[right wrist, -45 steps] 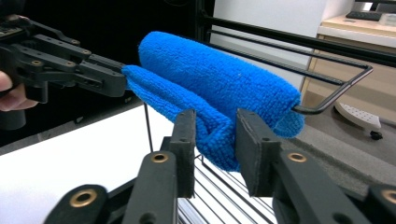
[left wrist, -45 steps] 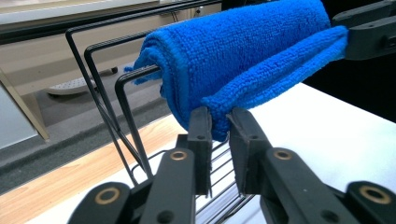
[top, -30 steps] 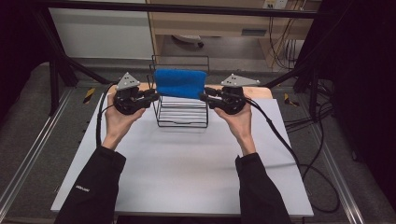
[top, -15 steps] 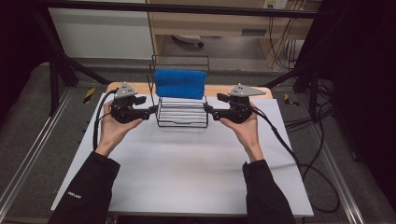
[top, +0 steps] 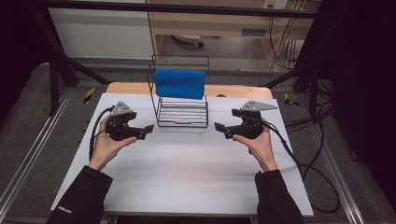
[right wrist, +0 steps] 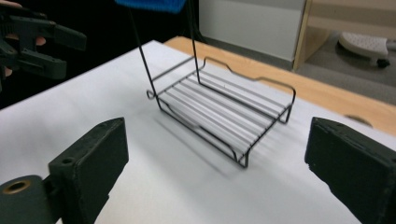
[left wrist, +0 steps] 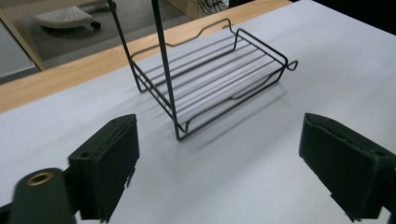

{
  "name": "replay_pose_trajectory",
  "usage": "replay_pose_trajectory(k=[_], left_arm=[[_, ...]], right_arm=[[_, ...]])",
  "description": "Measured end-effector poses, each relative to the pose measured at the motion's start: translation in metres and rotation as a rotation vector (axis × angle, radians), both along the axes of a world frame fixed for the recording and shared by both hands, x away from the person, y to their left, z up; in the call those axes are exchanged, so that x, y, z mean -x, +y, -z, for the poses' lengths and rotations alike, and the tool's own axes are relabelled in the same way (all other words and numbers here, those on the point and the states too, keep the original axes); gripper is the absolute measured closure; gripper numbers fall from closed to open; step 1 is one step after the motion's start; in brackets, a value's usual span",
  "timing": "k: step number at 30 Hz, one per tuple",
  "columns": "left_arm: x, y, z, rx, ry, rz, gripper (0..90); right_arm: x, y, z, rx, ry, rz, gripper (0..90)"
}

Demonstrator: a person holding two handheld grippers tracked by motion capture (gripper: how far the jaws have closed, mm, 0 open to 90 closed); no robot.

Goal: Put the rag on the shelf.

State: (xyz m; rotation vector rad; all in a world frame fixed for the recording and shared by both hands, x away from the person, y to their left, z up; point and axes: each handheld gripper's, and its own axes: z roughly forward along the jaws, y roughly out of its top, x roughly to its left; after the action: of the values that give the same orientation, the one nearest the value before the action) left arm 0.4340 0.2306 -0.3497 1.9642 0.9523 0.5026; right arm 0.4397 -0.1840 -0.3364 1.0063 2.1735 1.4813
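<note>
The black wire rack [top: 182, 109] stands between the two claws, on the white sheet that covers the worktop [top: 187, 177]. The left claw [top: 148, 129] sits just off the rack's near left corner, jaws pointing toward it; the right claw [top: 218, 126] sits just off the near right corner, pointing back the other way. Neither touches the rack.

Both claws have just been opening and now stand wide, with nothing between the jaws. In the left gripper view the left claw [left wrist: 219, 172] frames the rack [left wrist: 210, 79] ahead and slightly above its jaws, a bare strip of white sheet lying between. The right gripper view shows the same from the other side: the right claw [right wrist: 217, 175] gapes wide, with the rack [right wrist: 224, 109] ahead.

The rack is thin dark wire: a low tray of parallel bars with raised ends, and two upright rods rising to a top rail. A blue cloth [top: 180, 84] hangs folded over that rail, above and beyond both claws.
</note>
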Motion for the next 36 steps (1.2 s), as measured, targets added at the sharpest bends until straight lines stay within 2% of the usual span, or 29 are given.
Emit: replay_pose_trajectory(k=[4,6,10,13,16,18,26,33,36], left_arm=[[0.008,0.008,0.012,0.02,0.022,0.0,10.1],[0.012,0.013,0.015,0.015,0.03,-0.008,9.5],[0.023,0.022,0.022,0.033,0.022,-0.013,9.9],[0.031,0.028,0.031,0.044,0.034,-0.015,9.9],[0.039,0.032,0.04,0.039,0.035,-0.013,10.1],[0.044,0.035,0.046,0.04,0.043,-0.012,10.1],[0.062,0.049,0.07,0.026,0.074,-0.01,10.2],[0.069,0.059,0.082,0.015,0.09,-0.009,10.2],[0.07,0.06,0.085,0.009,0.091,-0.004,10.2]], right_arm=[[0.01,-0.011,0.01,0.013,0.025,0.016,3.7],[0.015,-0.016,0.016,0.019,0.031,0.023,2.6],[0.027,-0.026,0.03,0.034,0.058,0.041,0.7],[0.032,-0.03,0.037,0.04,0.073,0.043,0.8],[0.038,-0.037,0.047,0.042,0.106,0.033,0.7],[0.043,-0.041,0.054,0.054,0.107,0.023,0.7],[0.059,-0.066,0.077,0.043,0.136,0.054,0.7],[0.07,-0.083,0.097,0.033,0.152,0.044,0.7],[0.076,-0.089,0.105,0.05,0.163,0.04,0.7]])
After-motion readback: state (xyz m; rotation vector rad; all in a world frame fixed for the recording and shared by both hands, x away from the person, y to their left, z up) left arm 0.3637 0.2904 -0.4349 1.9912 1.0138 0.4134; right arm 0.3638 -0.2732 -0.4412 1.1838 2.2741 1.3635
